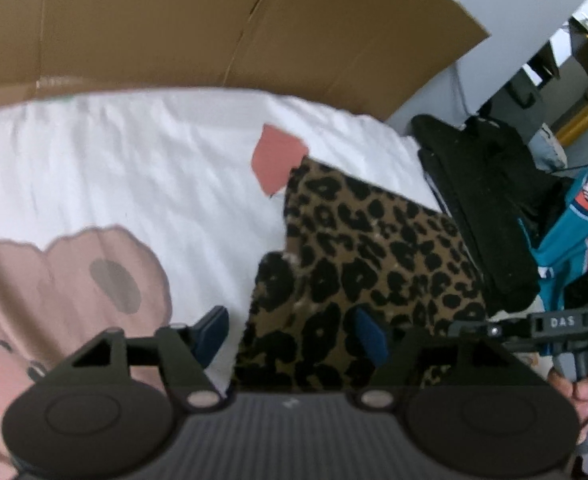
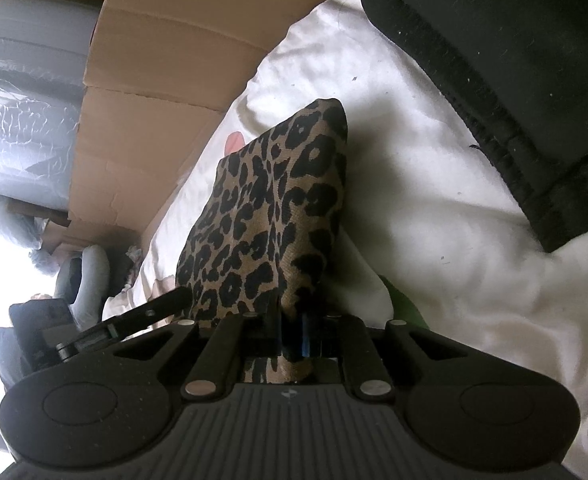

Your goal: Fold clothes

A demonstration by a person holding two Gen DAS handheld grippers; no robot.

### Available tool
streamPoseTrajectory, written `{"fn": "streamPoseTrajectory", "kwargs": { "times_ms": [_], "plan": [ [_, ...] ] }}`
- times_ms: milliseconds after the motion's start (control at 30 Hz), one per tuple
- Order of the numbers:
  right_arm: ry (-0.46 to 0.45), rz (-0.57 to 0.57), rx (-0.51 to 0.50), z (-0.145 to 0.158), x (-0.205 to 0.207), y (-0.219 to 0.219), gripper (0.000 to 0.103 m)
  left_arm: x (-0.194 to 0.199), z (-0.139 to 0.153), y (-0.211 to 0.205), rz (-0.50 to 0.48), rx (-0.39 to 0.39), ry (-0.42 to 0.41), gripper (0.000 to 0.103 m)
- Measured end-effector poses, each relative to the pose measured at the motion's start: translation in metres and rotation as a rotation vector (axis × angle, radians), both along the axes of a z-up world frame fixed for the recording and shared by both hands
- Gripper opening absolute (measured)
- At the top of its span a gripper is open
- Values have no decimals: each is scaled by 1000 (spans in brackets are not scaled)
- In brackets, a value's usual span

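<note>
A leopard-print garment (image 1: 373, 248) lies folded on the white bed sheet (image 1: 134, 168), raised at its near end. My left gripper (image 1: 292, 334) is open, its blue pads (image 1: 214, 332) spread on either side of the garment's near edge without pinching it. In the right wrist view the same leopard-print garment (image 2: 270, 208) rises as a taut peak from my right gripper (image 2: 292, 340), which is shut on its edge. The right gripper's black body (image 1: 553, 324) shows at the right of the left wrist view, with a hand (image 1: 585, 396) around its handle.
A black garment (image 1: 485, 208) lies right of the leopard one, also large in the right wrist view (image 2: 513, 72). A teal jersey (image 1: 573, 232) sits further right. A brown cardboard sheet (image 1: 214, 24) stands behind the bed. The sheet carries a pink cartoon print (image 1: 54, 300).
</note>
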State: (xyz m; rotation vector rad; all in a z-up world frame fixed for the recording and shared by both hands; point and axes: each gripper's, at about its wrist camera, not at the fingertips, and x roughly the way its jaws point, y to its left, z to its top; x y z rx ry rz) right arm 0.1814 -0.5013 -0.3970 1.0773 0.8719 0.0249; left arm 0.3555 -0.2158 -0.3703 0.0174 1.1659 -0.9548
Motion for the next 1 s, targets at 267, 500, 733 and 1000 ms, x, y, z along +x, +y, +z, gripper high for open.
{"fn": "streamPoseTrajectory", "kwargs": {
  "times_ms": [267,500,733,1000],
  "plan": [
    [-19,18,46,-5,2,10,51,7,-7,1,-17,-21,40,45],
    [-21,-33,119,-15,-6,9,51,18,-10,10,-1,-58,104,36],
    [-36,-111,192,-28,-13,8,50,27,-11,4,-21,-54,117,53],
    [-29,-140,211,-35,-4,13,40,31,-18,-6,-33,-90,163,64]
  ]
}}
